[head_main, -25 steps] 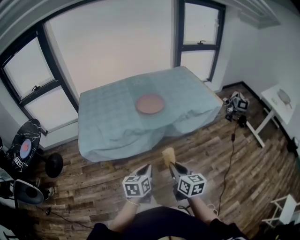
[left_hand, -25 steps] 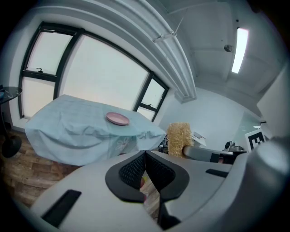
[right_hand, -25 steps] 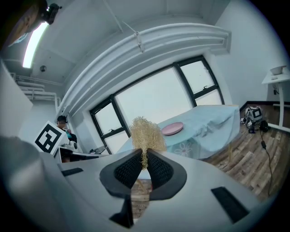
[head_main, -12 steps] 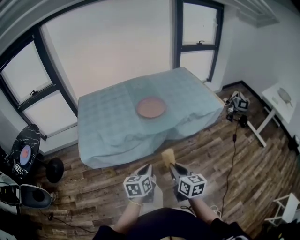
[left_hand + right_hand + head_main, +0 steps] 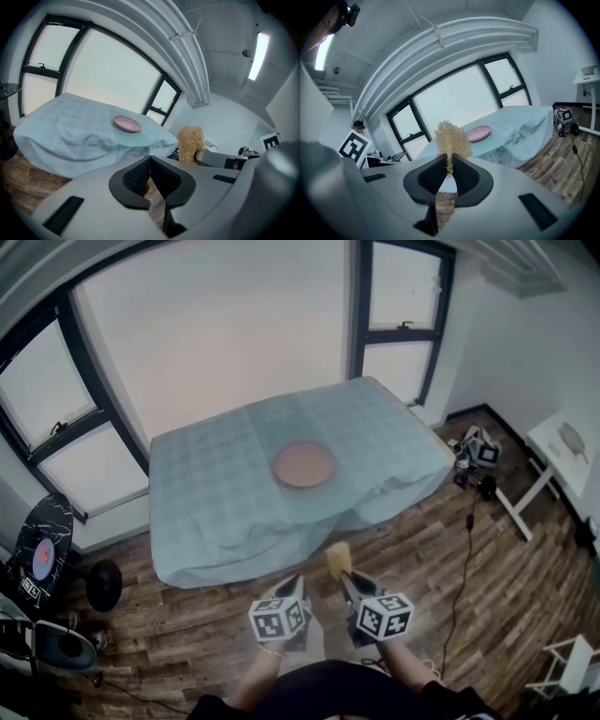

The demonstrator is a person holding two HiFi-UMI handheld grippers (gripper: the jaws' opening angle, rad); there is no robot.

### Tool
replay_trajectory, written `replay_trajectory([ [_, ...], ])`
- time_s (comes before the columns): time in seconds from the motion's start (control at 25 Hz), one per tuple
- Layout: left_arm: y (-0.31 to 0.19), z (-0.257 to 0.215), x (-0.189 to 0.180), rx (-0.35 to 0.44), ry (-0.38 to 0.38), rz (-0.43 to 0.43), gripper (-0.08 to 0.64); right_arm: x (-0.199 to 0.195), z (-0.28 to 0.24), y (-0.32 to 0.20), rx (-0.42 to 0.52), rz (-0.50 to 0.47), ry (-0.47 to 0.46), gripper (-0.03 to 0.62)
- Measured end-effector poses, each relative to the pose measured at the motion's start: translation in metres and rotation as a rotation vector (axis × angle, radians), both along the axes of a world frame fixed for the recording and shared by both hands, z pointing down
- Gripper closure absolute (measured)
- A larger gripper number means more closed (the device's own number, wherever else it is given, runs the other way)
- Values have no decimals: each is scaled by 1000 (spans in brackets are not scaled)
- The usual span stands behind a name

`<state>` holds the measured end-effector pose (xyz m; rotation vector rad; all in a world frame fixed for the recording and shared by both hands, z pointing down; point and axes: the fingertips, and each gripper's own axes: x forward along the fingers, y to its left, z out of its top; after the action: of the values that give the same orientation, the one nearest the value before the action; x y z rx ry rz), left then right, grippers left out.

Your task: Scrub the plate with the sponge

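Both claws are hanging side by side over the wood floor (image 5: pixel 187 634), well short of the table (image 5: pixel 412 442). The right claw (image 5: pixel 343 576) is squeezing the sponge (image 5: pixel 337 556) by its lower edge, the straw-coloured bulk sticking up above the jaws. The left claw (image 5: pixel 294 583) is showing its jaws pressed together, pad against pad.

The plate (image 5: pixel 303 465) is lying flat near the middle of the table, pink face turned up. It is resting on a pale blue cloth (image 5: pixel 206 521) that is draping over the table's edges towards the floor. A stretch of boards is separating the claws from the table's near edge.

To the right a black cable (image 5: pixel 459 559) is trailing across the floor towards a small device with a marker cube (image 5: pixel 478 451). A white side table (image 5: pixel 548 456) is standing just beyond it. Tall windows (image 5: pixel 403 306) are running behind the table. At far left some dark round gear (image 5: pixel 42 554) is sitting on the floor, too small to identify.
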<state>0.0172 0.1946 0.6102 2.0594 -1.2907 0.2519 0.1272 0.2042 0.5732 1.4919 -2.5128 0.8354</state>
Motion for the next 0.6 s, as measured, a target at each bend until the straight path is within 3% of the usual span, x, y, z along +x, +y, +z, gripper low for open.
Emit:
replay_trajectory([
  [0.6,-105,10,-28,-29,-7,9,552,-27,8,-103,-36,1,-18,557],
])
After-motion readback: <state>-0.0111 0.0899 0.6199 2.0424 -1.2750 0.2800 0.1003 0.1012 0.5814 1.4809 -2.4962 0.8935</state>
